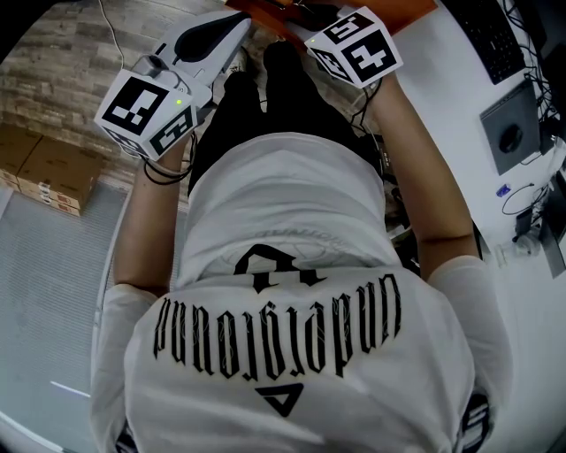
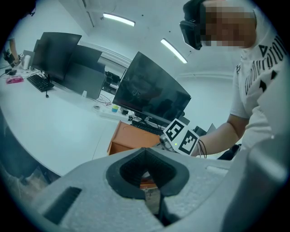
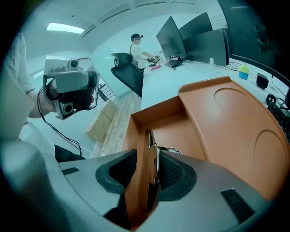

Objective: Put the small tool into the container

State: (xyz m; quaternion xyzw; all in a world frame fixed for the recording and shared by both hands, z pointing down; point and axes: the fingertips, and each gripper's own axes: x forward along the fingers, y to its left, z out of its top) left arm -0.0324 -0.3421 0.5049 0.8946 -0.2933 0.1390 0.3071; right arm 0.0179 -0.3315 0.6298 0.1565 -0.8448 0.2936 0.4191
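The orange container (image 3: 217,118) lies on the white desk, with a deep pocket at its near left and shallow round dishes on its lid. The small metal tool (image 3: 153,156), thin and silvery with a ring, stands on edge against the pocket's orange wall. My right gripper (image 3: 152,167) straddles the wall and the tool, its jaws apart and the pads not pressing. My left gripper (image 1: 237,28) hovers off to the left, away from the container, jaws together and empty; it also shows in the right gripper view (image 3: 70,90). The container's edge (image 1: 265,13) peeks in at the top of the head view.
A white desk (image 1: 460,88) carries a keyboard (image 1: 491,35) and dark monitors (image 3: 172,36). Cardboard boxes (image 1: 44,172) sit on the floor at left. A black chair (image 3: 127,72) and another person (image 3: 138,45) are farther along the desk.
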